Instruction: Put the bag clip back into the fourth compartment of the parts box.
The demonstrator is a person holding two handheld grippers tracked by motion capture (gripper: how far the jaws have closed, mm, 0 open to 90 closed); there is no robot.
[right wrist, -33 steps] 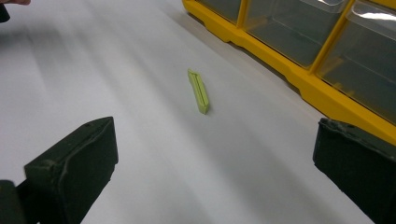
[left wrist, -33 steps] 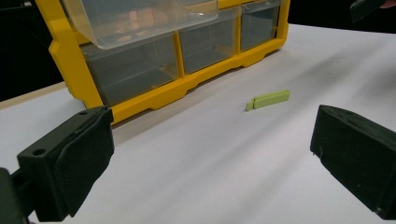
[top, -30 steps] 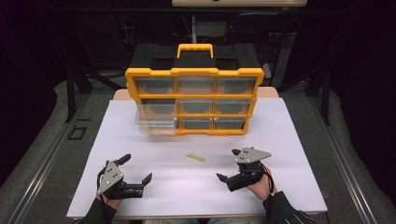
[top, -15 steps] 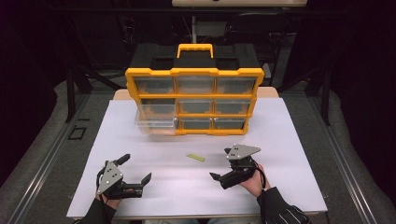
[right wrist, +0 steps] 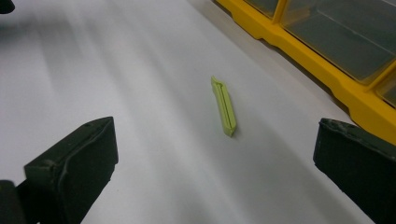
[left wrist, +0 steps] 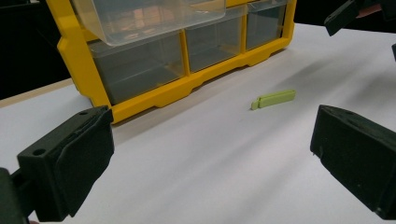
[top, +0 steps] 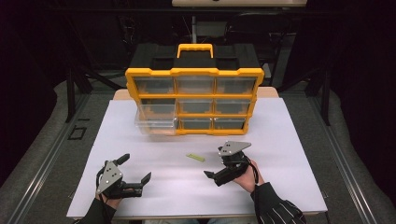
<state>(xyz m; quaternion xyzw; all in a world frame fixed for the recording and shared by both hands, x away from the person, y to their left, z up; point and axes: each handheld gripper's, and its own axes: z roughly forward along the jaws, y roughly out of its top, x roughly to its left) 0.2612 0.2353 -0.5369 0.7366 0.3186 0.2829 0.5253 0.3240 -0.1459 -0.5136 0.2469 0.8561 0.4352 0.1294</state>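
1. White sheeting covers the tabletop [top: 289, 140], with dark floor and stands behind it toward the top of the high view; a yellow drawer organizer [top: 194, 100] stands at upper centre of the frame, its left middle clear drawer [top: 156, 123] pulled partly out.
2. A small green clip [top: 195, 157] lies flat on the white surface, just below centre of the high view and well apart from the organizer. In the right gripper view the green clip [right wrist: 224, 106] sits at mid-frame between and beyond the two black jaws.
3. Right tool [top: 215, 176], lower right of centre in the high view, has its jaws spread wide and holds nothing; it points toward the clip and sits near it.
4. Left tool [top: 136, 169], lower left of that view, is likewise spread and empty, low over the tabletop and well apart from the clip. From the left gripper view the clip [left wrist: 273, 99] lies right of centre.
5. Risk, as I judge it: the clip is thin and lies flat, so jaws closing too high could pass over it, and a jaw touching first on one side could push it across the smooth sheet.
6. Another risk: the clip's long side runs roughly along the right tool's line of sight, so a pinch across its narrow width may let it twist or pop out.
7. Carried to the open drawer, a loosely pinched clip might drop short, onto the sheet before the organizer.
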